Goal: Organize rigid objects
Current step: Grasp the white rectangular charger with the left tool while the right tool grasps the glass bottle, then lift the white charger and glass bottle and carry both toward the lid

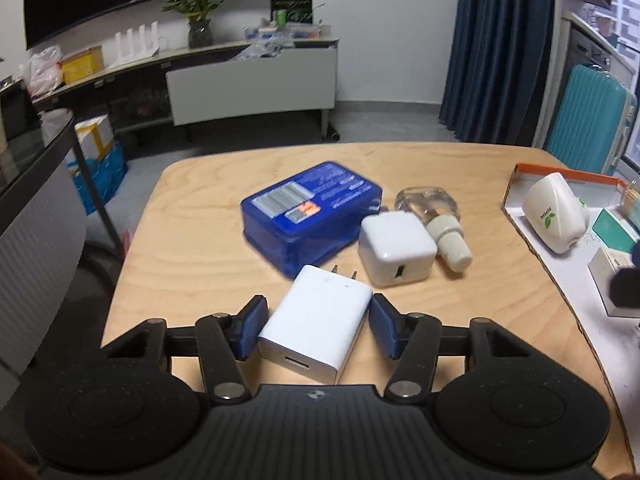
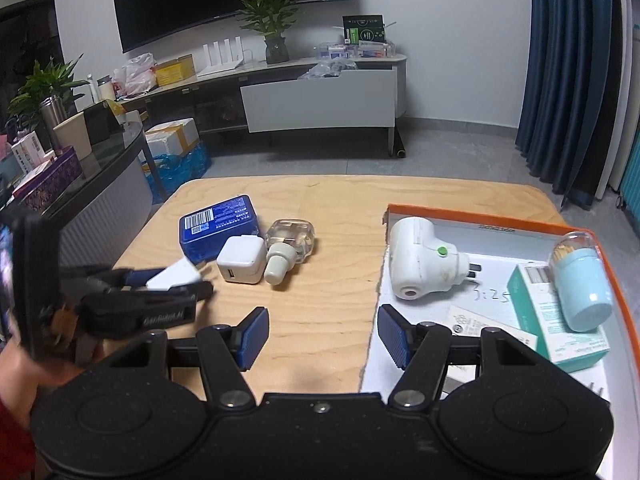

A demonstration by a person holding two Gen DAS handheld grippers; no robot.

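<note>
My left gripper (image 1: 318, 308) is shut on a flat white USB charger (image 1: 320, 324); its blue pads press both sides and the plug prongs point away from me. In the right wrist view the same gripper (image 2: 180, 280) holds the charger (image 2: 176, 274) just above the wooden table (image 2: 320, 320). Beyond it lie a blue box (image 1: 312, 212), a white cube charger (image 1: 396, 250) and a clear bottle with a ribbed white cap (image 1: 432, 208). My right gripper (image 2: 322, 320) is open with nothing between its pads, over the table beside the tray's left edge.
An orange-rimmed tray (image 2: 472, 220) at the right holds a white plug-in device (image 2: 420, 264), a teal box (image 2: 560, 320) and a pale blue jar (image 2: 580, 280). A hand and red sleeve (image 2: 16, 380) sit at the left. Beyond the table's far edge is floor.
</note>
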